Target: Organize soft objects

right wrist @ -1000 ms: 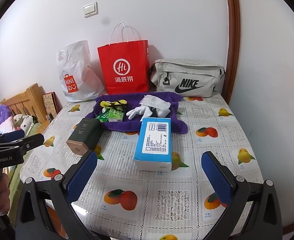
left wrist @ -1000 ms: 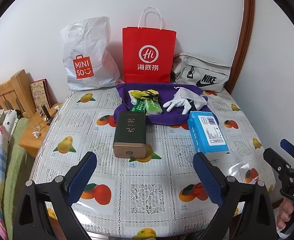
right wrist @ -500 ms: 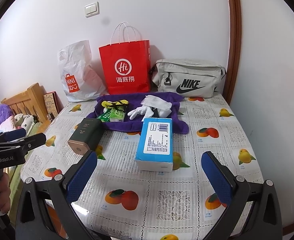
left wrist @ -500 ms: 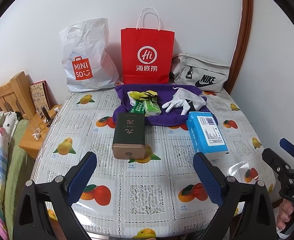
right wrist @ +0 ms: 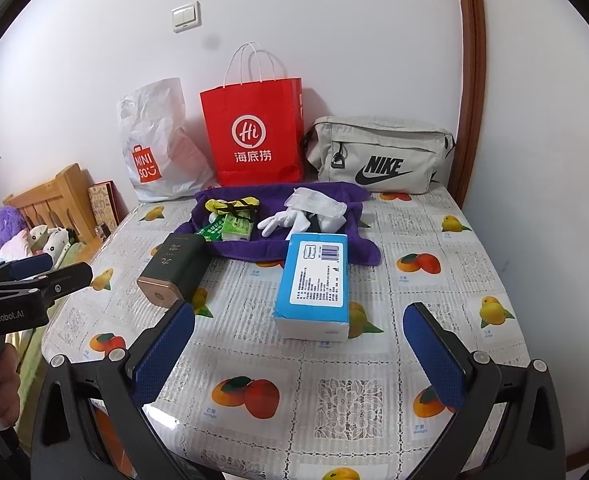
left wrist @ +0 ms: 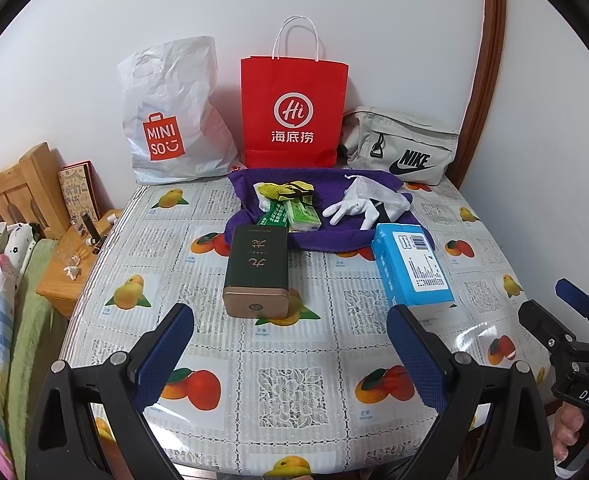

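A purple cloth [left wrist: 322,236] [right wrist: 254,246] lies at the back of the table. On it are white gloves [left wrist: 352,210] [right wrist: 284,222], a yellow-black item [left wrist: 284,190] [right wrist: 230,204] and green tissue packs [left wrist: 294,216] [right wrist: 228,230]. A blue tissue pack [left wrist: 412,268] [right wrist: 316,280] and a dark green box [left wrist: 256,270] [right wrist: 174,270] lie in front of the cloth. My left gripper [left wrist: 290,354] is open and empty above the near table edge. My right gripper [right wrist: 298,354] is open and empty, a little short of the blue tissue pack.
A white MINISO bag [left wrist: 170,120], a red paper bag [left wrist: 292,112] and a grey Nike bag [left wrist: 402,152] stand against the back wall. The table [left wrist: 290,392] has a fruit-print cover. A wooden nightstand [left wrist: 64,276] and a bed are at the left.
Both views have dropped slightly and moved a little closer to the table. Nothing on the table has moved.
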`<state>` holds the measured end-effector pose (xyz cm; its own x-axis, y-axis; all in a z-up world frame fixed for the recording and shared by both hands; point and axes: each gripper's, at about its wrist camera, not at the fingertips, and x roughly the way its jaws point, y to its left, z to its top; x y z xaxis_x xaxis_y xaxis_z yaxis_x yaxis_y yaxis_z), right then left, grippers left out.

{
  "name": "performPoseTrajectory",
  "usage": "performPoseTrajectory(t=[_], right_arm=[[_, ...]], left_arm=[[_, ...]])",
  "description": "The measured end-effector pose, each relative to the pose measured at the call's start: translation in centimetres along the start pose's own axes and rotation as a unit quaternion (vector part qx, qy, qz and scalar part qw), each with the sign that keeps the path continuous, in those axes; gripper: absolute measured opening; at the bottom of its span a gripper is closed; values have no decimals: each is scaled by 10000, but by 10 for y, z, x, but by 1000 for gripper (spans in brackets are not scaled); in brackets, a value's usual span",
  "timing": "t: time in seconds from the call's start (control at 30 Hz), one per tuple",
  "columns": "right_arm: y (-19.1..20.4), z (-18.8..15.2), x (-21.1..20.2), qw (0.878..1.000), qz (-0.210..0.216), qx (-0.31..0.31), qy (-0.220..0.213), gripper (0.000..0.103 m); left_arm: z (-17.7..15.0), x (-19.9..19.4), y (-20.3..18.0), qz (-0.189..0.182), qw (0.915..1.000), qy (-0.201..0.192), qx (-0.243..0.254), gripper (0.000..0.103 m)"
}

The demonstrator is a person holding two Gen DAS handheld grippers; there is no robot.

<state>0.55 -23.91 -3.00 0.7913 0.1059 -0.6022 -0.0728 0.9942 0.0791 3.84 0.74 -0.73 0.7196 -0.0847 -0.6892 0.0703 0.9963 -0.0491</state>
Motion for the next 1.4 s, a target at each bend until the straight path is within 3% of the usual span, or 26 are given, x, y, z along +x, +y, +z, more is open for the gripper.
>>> performPoseTrajectory(t=[1.4], right_arm=[[-1,-1,-5,10000,26,1,-6,103]], left_arm=[[1,-4,0,4,10000,-25,-32,98]])
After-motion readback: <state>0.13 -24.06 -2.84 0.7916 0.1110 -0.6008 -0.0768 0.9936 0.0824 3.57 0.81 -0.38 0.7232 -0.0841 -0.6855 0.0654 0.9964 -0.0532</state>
